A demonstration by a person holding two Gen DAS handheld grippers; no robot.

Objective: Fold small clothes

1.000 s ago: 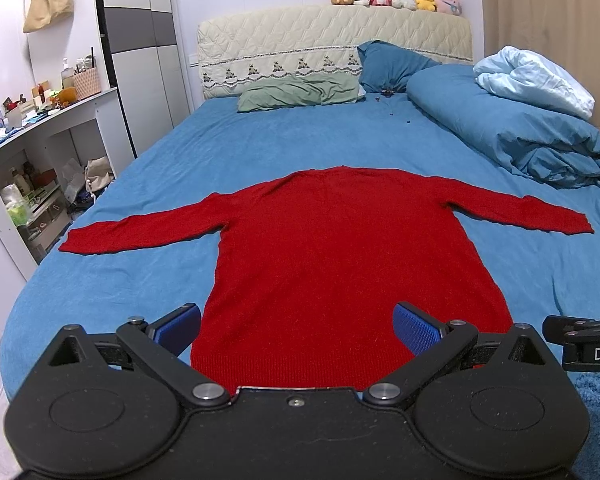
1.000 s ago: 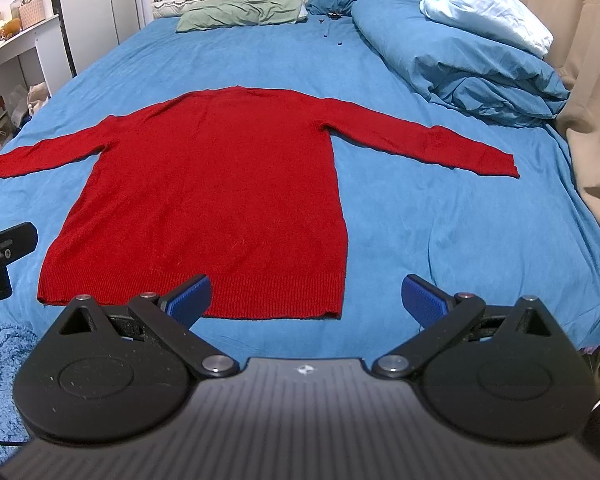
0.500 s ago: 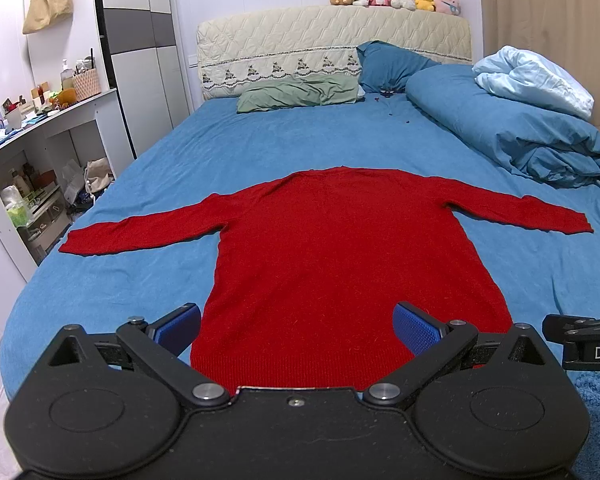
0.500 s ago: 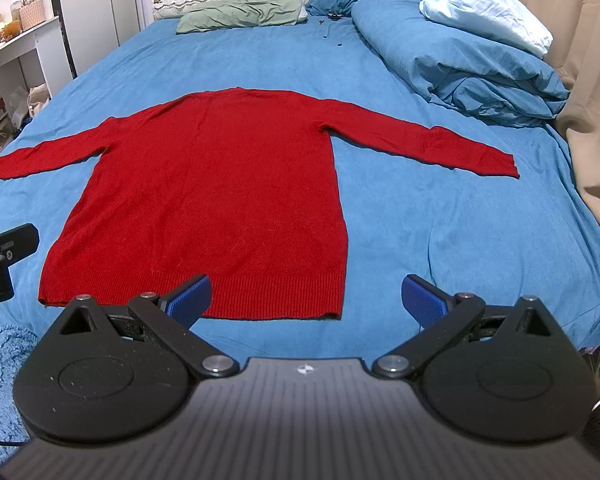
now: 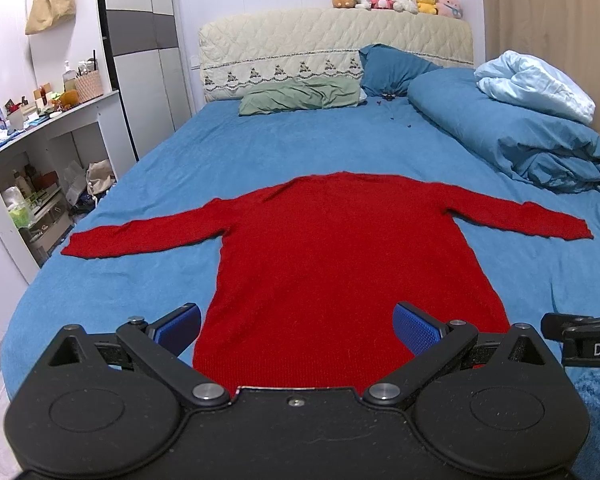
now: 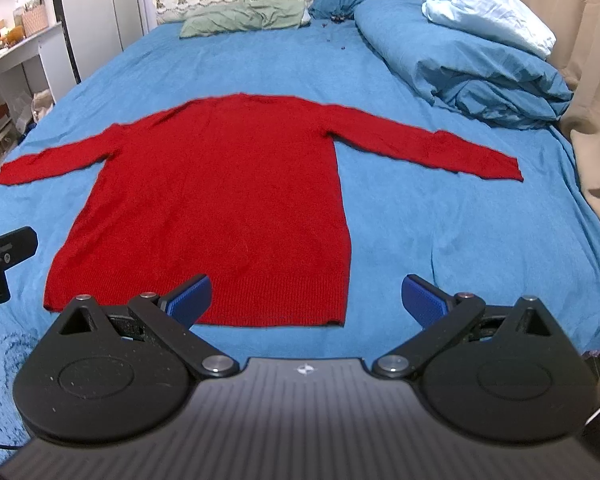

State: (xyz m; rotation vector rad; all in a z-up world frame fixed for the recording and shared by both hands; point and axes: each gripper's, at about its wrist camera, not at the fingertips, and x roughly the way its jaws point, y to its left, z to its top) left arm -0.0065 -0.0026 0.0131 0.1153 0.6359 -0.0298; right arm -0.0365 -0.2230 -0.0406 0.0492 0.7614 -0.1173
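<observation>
A red long-sleeved sweater (image 5: 340, 248) (image 6: 220, 200) lies flat on the blue bed, both sleeves spread sideways and the hem nearest me. My left gripper (image 5: 298, 326) hovers open above the hem, its blue pads wide apart and empty. My right gripper (image 6: 306, 300) is open too, held over the hem's right corner, nothing between its fingers. Part of the right gripper (image 5: 580, 340) shows at the right edge of the left wrist view, and part of the left gripper (image 6: 0, 264) at the left edge of the right wrist view.
A rolled blue duvet (image 5: 520, 136) with a pale blue blanket (image 5: 536, 84) lies along the bed's right side. Green (image 5: 300, 96) and blue (image 5: 392, 72) pillows rest by the headboard. A white shelf unit (image 5: 40, 128) stands left of the bed, curtains (image 6: 592, 80) hang right.
Both views have risen and tilted very slightly; the sweater lies as before and both grippers stay open.
</observation>
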